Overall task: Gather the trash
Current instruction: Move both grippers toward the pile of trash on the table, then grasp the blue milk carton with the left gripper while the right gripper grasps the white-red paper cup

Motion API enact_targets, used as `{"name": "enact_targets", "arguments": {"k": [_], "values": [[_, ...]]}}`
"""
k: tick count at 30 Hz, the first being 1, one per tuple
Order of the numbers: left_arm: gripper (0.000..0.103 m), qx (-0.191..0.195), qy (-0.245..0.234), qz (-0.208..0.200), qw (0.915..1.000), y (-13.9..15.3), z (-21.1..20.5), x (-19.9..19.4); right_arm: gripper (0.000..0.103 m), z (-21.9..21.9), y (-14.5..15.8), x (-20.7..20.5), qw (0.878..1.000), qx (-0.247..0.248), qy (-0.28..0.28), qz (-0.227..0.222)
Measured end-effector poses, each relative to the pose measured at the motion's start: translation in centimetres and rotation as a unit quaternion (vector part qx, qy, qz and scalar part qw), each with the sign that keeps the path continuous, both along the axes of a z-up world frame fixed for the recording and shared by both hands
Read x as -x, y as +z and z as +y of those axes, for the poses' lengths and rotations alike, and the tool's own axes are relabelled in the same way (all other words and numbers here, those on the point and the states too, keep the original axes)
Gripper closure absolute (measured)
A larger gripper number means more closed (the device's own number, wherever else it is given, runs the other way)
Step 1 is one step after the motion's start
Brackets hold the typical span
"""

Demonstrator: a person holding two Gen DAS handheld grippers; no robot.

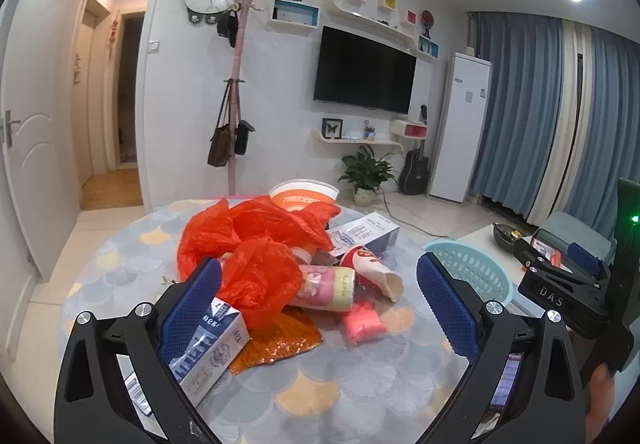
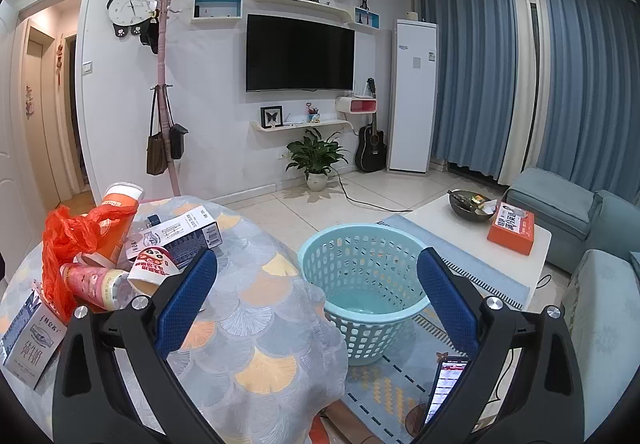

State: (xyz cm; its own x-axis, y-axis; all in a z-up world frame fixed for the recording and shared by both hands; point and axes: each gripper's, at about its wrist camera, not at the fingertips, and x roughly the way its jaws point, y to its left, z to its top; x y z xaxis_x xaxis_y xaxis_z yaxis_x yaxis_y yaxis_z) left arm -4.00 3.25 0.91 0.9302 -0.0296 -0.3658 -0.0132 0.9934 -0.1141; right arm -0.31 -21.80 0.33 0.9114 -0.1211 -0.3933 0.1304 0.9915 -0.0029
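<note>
The left tool (image 1: 318,300) is spread wide and holds nothing; it hangs over the near side of the trash pile on the bench (image 1: 360,384). Its left finger (image 1: 188,308) stands in front of a milk carton (image 1: 216,344) that lies at the near left of the pile. Between the fingers lie a crumpled red bag (image 1: 256,244), a pink bottle (image 1: 324,286) on its side, a small pink pack (image 1: 362,324) just nearer than the bottle, and an orange foil wrapper (image 1: 276,344) flat on the cloth under the bag. Behind the bottle a red-and-white paper cup (image 1: 372,268) lies tipped over, its mouth turned to the right. Beyond it a white box (image 1: 364,234) lies flat, and an orange cup (image 1: 304,196) stands at the far edge of the pile.

The right tool (image 2: 316,300) is also spread wide and holds nothing. It hangs over the right edge of the bench (image 2: 256,324), with the pile off to its left and the basket (image 2: 364,284) showing between its fingers. The basket is light blue, with holes in its wall; it stands upright on a rug (image 2: 400,376) on the floor just right of the bench. Nothing shows inside it but its bare bottom. From the left view only its rim (image 1: 468,264) shows past the bench edge.

Right of the basket a low white table (image 2: 440,220) carries a dark bowl (image 2: 470,206) with some bits in it and an orange box (image 2: 512,228).
</note>
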Motion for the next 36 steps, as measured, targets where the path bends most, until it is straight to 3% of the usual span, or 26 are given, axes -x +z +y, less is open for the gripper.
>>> {"name": "enact_targets", "arguments": {"k": [14,17,24,26,36], "values": [[0.008,0.002,0.011,0.004,0.9999,-0.5,1.1,0.0,0.01,0.3,0.0,0.0,1.0,0.002,-0.001,-0.004],[0.008,0.002,0.017,0.01,0.9998,-0.7,2.1,0.1,0.015,0.6,-0.1,-0.1,1.0,0.004,0.005,-0.003],[0.008,-0.005,0.058,0.023,0.998,-1.4,6.2,1.1,0.04,2.7,-0.4,-0.5,0.998,0.009,0.057,0.005],[0.008,-0.005,0.061,0.035,0.9975,-1.8,7.6,1.3,0.044,3.4,-0.6,-0.8,0.997,0.001,0.081,0.012],[0.008,0.014,0.008,0.141,0.9899,-5.8,10.5,-0.6,0.044,6.5,-3.3,-3.3,0.983,-0.027,0.165,0.076]]}}
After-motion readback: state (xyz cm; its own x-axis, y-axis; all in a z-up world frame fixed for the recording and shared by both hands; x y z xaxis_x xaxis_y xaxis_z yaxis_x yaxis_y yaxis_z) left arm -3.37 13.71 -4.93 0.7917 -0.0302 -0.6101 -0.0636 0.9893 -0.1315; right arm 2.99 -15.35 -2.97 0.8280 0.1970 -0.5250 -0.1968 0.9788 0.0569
